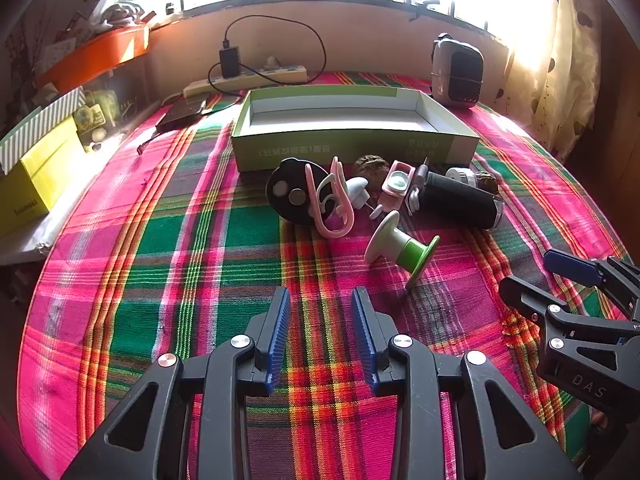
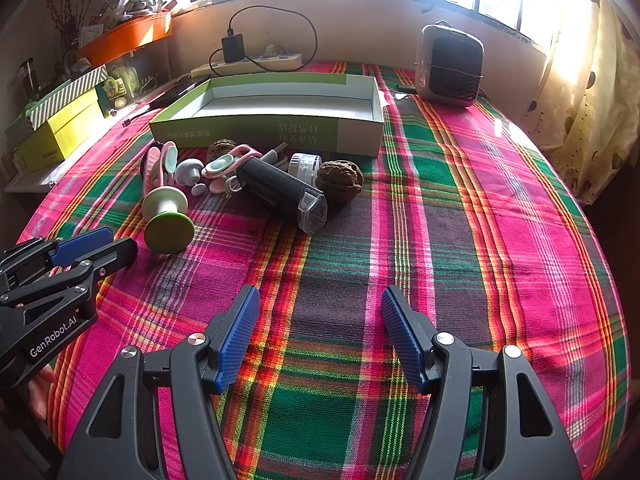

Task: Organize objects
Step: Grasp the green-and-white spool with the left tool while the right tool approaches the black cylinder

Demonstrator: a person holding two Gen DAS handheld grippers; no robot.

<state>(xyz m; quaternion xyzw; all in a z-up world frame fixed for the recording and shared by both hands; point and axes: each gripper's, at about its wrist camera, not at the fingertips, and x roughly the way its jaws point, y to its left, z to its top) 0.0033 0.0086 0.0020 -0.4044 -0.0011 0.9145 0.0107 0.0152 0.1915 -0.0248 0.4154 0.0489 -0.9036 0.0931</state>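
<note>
Start of job, nothing boxed yet. L claw [image 1: 321, 312] released, empty, hovers over tabletop [image 1: 160, 240]. R claw [image 2: 320, 316] released wide, empty. Clutter pile sits ahead of both claws; green spool [image 1: 400, 249] nearest, just fwd-right of L claw. Empty box [image 1: 340, 120] beyond pile. Next, prob: reach fwd, close on spool's narrow waist, carry to box.
</note>
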